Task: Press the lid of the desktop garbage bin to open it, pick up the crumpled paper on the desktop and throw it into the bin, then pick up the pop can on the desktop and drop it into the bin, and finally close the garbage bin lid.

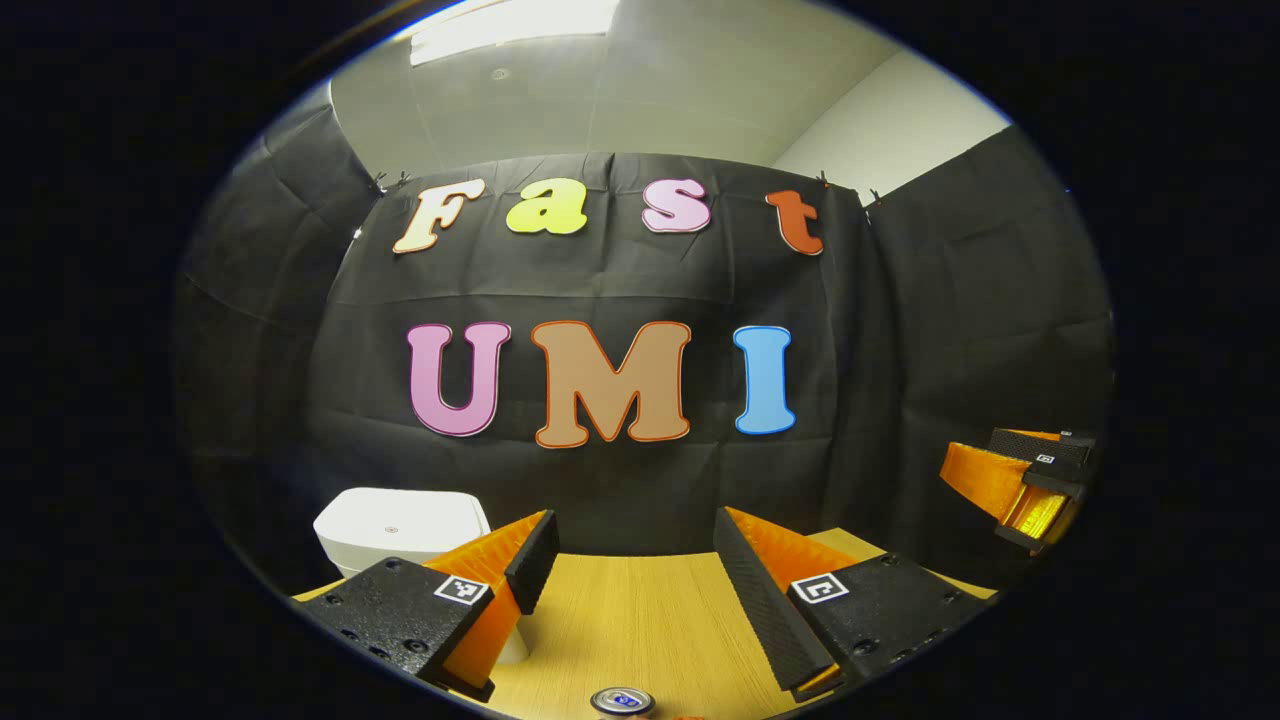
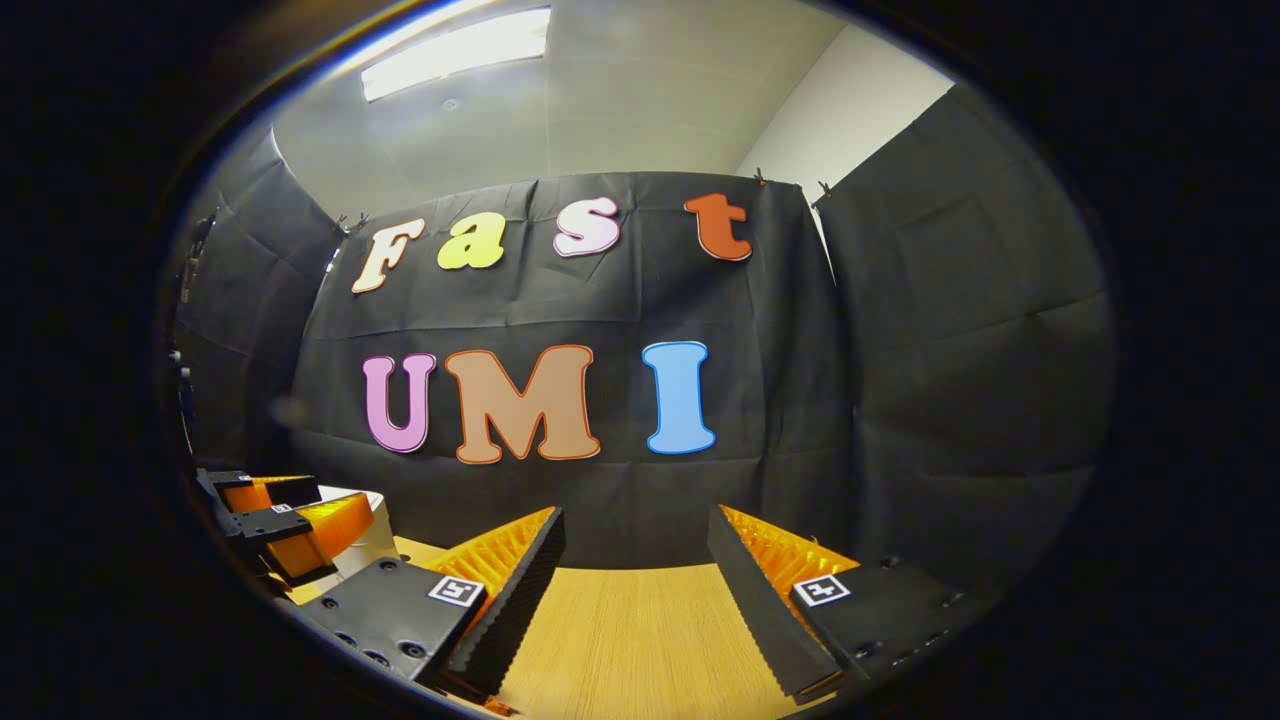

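In the left gripper view the white garbage bin (image 1: pixel 400 528) stands at the table's back left, lid down, just behind my left finger. My left gripper (image 1: pixel 632 548) hovers open above the wooden table (image 1: pixel 640 620), nothing between its fingers. The silver top of the pop can (image 1: pixel 622 701) peeks in at the bottom edge, below the gap between the fingers. My right gripper (image 1: pixel 1030 480) hangs farther off to the right. In the right gripper view my right gripper (image 2: pixel 637 542) is open over bare wood, with the left gripper (image 2: pixel 270 520) at far left, partly hiding the bin (image 2: pixel 378 530).
The table (image 2: pixel 630 630) ends at the black cloth wall close behind it. The cloth also closes off both sides of the booth.
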